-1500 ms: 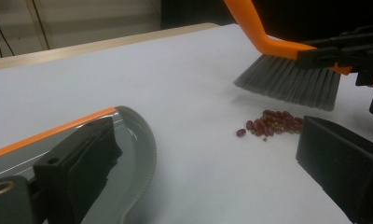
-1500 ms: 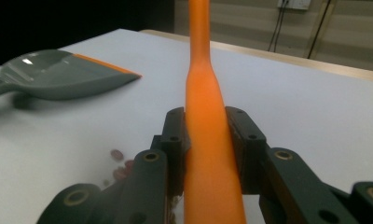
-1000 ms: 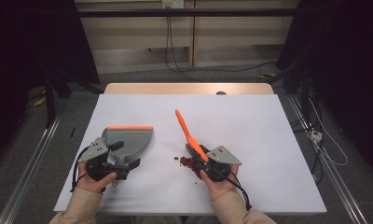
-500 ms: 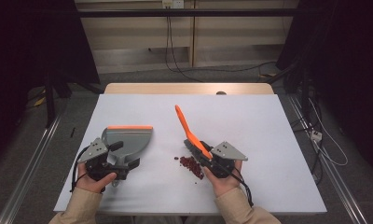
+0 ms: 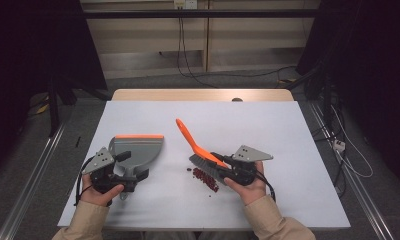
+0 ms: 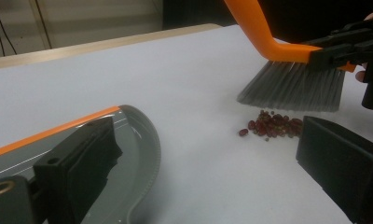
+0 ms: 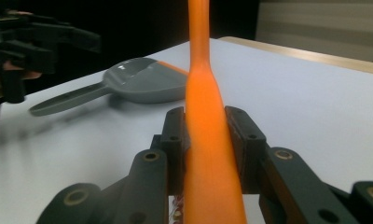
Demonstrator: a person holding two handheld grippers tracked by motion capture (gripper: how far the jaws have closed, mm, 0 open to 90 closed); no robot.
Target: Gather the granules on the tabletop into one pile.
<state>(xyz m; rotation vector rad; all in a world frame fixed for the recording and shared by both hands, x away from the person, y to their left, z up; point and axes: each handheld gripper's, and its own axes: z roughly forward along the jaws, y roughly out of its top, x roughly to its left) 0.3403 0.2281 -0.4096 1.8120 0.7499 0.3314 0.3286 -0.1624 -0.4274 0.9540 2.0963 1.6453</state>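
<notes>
A small heap of dark red beans point(image 5: 206, 178) is seen on the white tabletop point(image 5: 298, 135), and everything else is placed here relative to it. Just beyond the heap, a brush point(image 5: 204, 152) with grey bristles and an orange handle is held by the right gripper point(image 5: 227, 168); in the right gripper view the fingers point(image 7: 175, 140) are closed tightly on the orange handle point(image 7: 208, 140), one pad on each side of it. In the left gripper view the bristle tips point(image 6: 292, 88) are seen close above and behind the beans point(image 6: 273, 126), and whether they touch the tabletop cannot be told for certain. The handle is tilted up and away from the heap, toward the far edge of the tabletop.

To the left of the heap, well apart from it, a grey dustpan point(image 5: 135, 152) with an orange lip lies flat, its lip turned away from the person. The left gripper point(image 5: 130, 175) is held at the dustpan's near end, at its handle. In the left gripper view its fingers point(image 6: 82, 163) stand apart, one over the pan point(image 6: 138, 154) and the other off to the side near the beans, with nothing clamped between them.
</notes>
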